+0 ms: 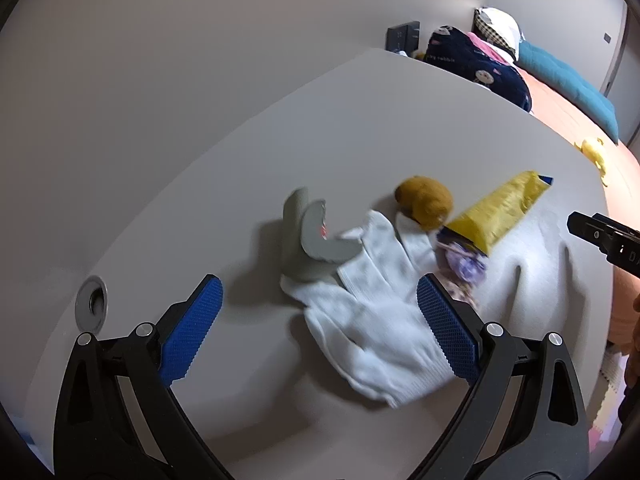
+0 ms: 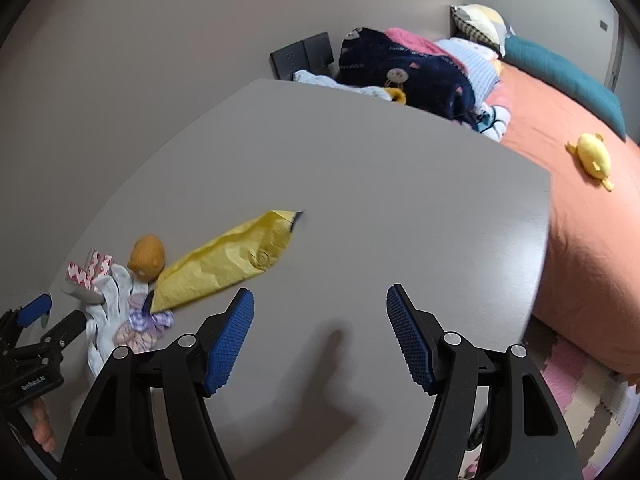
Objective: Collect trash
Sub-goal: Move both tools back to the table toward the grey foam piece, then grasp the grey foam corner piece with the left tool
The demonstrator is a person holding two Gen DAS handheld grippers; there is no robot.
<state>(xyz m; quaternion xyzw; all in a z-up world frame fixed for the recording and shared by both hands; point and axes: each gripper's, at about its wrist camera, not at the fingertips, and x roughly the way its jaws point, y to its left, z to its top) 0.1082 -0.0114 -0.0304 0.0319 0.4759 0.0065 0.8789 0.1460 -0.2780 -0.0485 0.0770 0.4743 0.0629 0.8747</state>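
Observation:
On the grey table (image 1: 360,128) lies a pile: white socks (image 1: 372,320), a grey cut-open carton (image 1: 308,236), a brown plush toy (image 1: 424,200), a yellow snack bag (image 1: 496,212) and a crumpled purple wrapper (image 1: 464,260). My left gripper (image 1: 320,320) is open, hovering just above the socks, its blue pads either side of them. My right gripper (image 2: 320,336) is open and empty over bare table, right of the yellow bag (image 2: 224,264). The socks (image 2: 108,312), plush (image 2: 148,256) and the left gripper (image 2: 40,320) show at the left of the right wrist view.
A round cable grommet (image 1: 93,300) sits in the table at the left. Beyond the table's far edge is a bed (image 2: 560,160) with an orange sheet, a dark blanket (image 2: 404,72), pillows and a yellow plush (image 2: 592,156). A dark box (image 2: 302,58) stands by the wall.

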